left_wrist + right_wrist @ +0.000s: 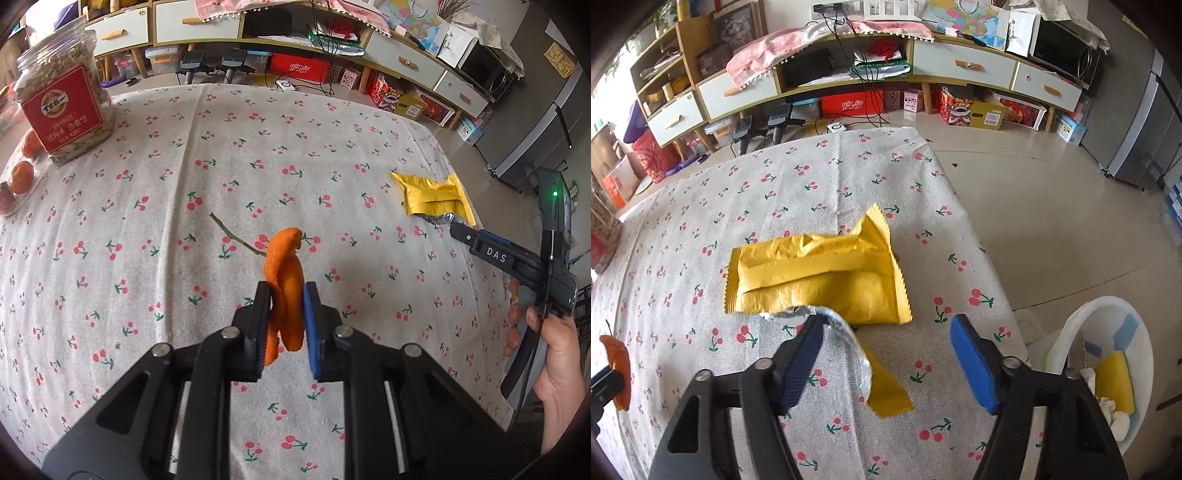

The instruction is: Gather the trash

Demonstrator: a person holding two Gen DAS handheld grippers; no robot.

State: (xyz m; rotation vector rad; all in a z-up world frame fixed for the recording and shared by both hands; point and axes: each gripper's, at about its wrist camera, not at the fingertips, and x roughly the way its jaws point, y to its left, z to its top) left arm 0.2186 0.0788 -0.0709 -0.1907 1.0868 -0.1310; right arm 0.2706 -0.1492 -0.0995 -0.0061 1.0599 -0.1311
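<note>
Right now the left gripper [286,295] is clamped on a curl of orange peel [285,275], held up off the counter [184,206] with its cherry-print cloth. A thin twig [236,237] lies on the cloth just beyond the peel, apart from it. The right gripper [886,328] has its jaws spread wide and holds nothing; it sits at the near edge of the torn yellow wrapper [820,277], whose silver-lined flap [846,332] curls up against the left blue pad. The wrapper lies flat near the right edge of the counter. Off that edge, low on the right, stands a white bin [1071,332] that already has scraps in it. At the far left of the counter are a jar of seeds [62,96] and some small oranges [21,177], which do not look like trash.

Judging by this, one piece is picked and the second pick is in hand. The next move probably calls for the right gripper to straddle the flap or wrapper edge and close, then carry both pieces to the bin. The thin foil may slip or tear.
</note>
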